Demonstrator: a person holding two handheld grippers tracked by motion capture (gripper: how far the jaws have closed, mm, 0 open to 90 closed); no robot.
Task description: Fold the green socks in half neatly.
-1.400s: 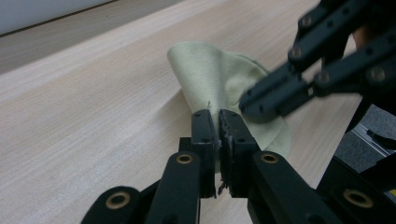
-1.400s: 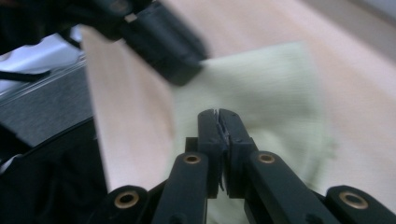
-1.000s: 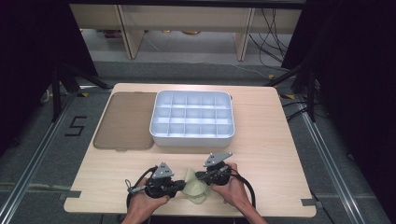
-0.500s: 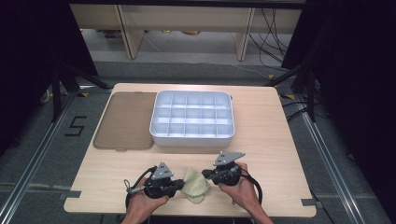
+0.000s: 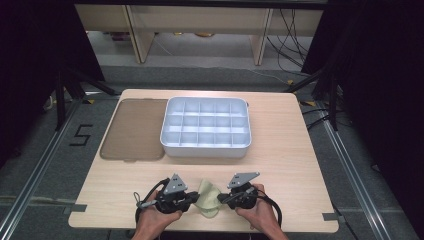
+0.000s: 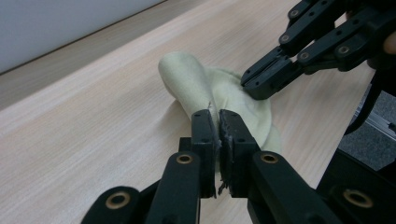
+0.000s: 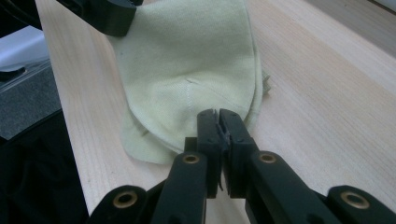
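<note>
A pale yellow-green cloth (image 5: 207, 198) lies bunched near the table's front edge, between my two grippers. My left gripper (image 5: 191, 201) is shut on the cloth's left side; in the left gripper view its jaws (image 6: 214, 116) pinch a raised fold of the cloth (image 6: 233, 95). My right gripper (image 5: 223, 198) is shut on the opposite side, and in the right gripper view it (image 7: 217, 115) grips the near hem of the cloth (image 7: 187, 70). Each gripper view also shows the other gripper (image 6: 273, 74) (image 7: 107, 14) meeting the cloth's far side.
A white tray (image 5: 206, 148) divided into several compartments stands at the table's middle. A flat brown lid (image 5: 135, 129) lies to its left. Bare wood stretches to the right of the tray. The table's front edge runs just under my hands.
My right gripper has shifted slightly to the right, drawing the cloth out a little between the two grippers. The left gripper has barely moved.
</note>
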